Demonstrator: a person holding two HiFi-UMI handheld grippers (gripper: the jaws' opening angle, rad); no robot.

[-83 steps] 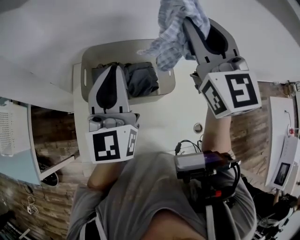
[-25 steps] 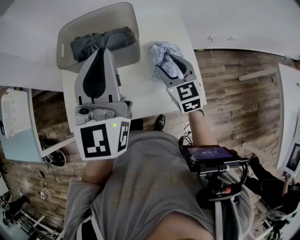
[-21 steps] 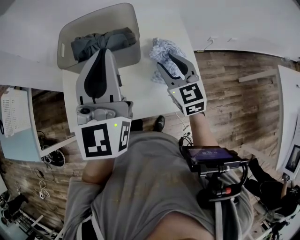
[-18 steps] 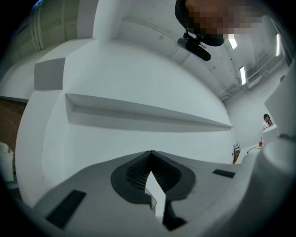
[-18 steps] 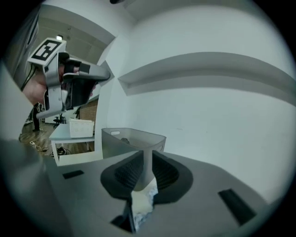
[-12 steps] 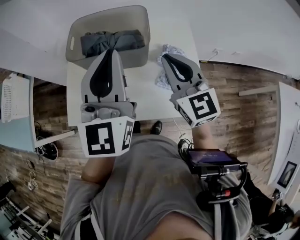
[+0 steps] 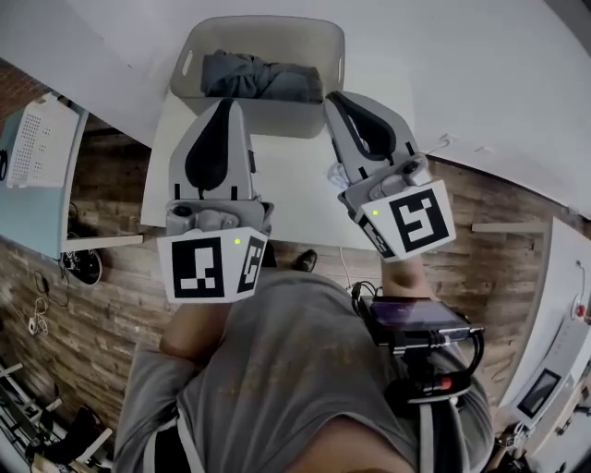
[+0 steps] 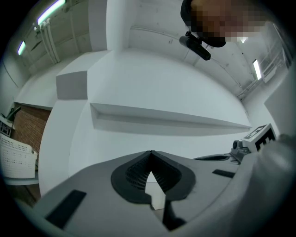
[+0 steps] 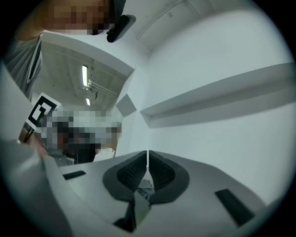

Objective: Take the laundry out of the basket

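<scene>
Head view: grey laundry [image 7: 263, 76] is sitting in the basket [image 7: 286, 120] on the tabletop [image 7: 295, 205], with the left gripper [image 7: 227, 103] and right gripper [image 7: 334, 96] hovering just above. Left gripper view: jaws pinched together, empty. Right gripper view: closed too, holding nothing.

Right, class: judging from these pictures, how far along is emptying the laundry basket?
Done: one pale garment lies out on the table, mostly hidden under the right hand-held gripper. In hand: nothing; that gripper and the left hand-held gripper are shut, empty. Left: dark grey clothes in the basket.
</scene>
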